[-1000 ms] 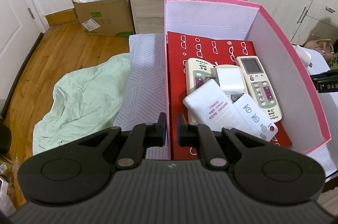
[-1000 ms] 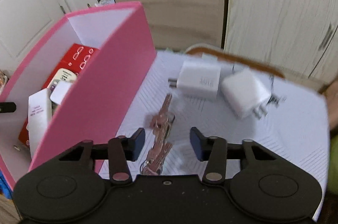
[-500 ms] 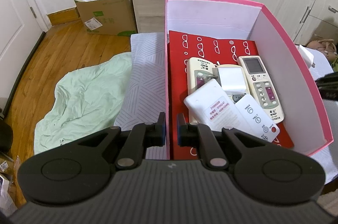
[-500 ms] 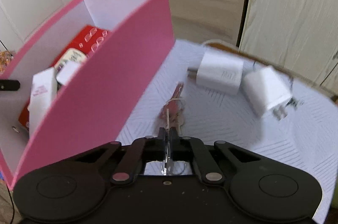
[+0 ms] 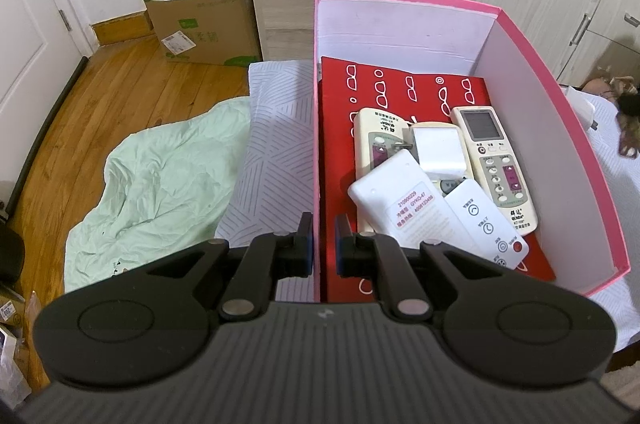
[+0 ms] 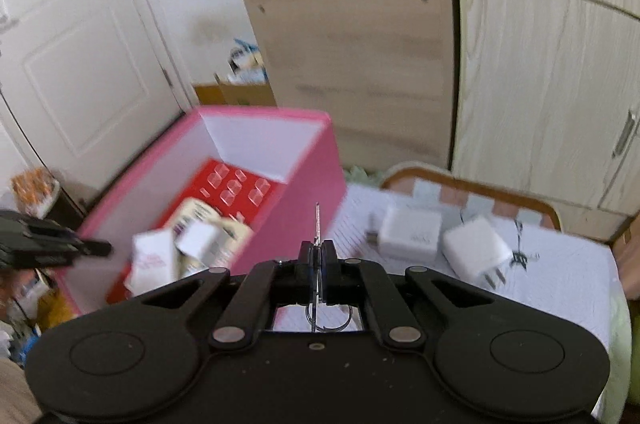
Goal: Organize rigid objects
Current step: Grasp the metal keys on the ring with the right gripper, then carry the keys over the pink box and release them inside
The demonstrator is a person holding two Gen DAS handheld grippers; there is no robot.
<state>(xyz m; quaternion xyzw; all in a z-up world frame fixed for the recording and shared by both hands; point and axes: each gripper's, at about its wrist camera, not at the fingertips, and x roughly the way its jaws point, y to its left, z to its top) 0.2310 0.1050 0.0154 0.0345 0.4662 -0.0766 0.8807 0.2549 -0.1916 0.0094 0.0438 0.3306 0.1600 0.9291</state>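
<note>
Two grippers are seen. The left gripper (image 5: 320,244) is clamped on the near wall of the pink box (image 5: 560,96), one finger outside and one inside. Several remote controls (image 5: 496,160) and a white charger (image 5: 438,150) are held in the box on a red book (image 5: 400,84). The right gripper (image 6: 318,264) is closed on a thin bunch of keys (image 6: 317,224), raised above the patterned bedcover (image 6: 560,276), where two white chargers (image 6: 410,232) are left beside the box.
</note>
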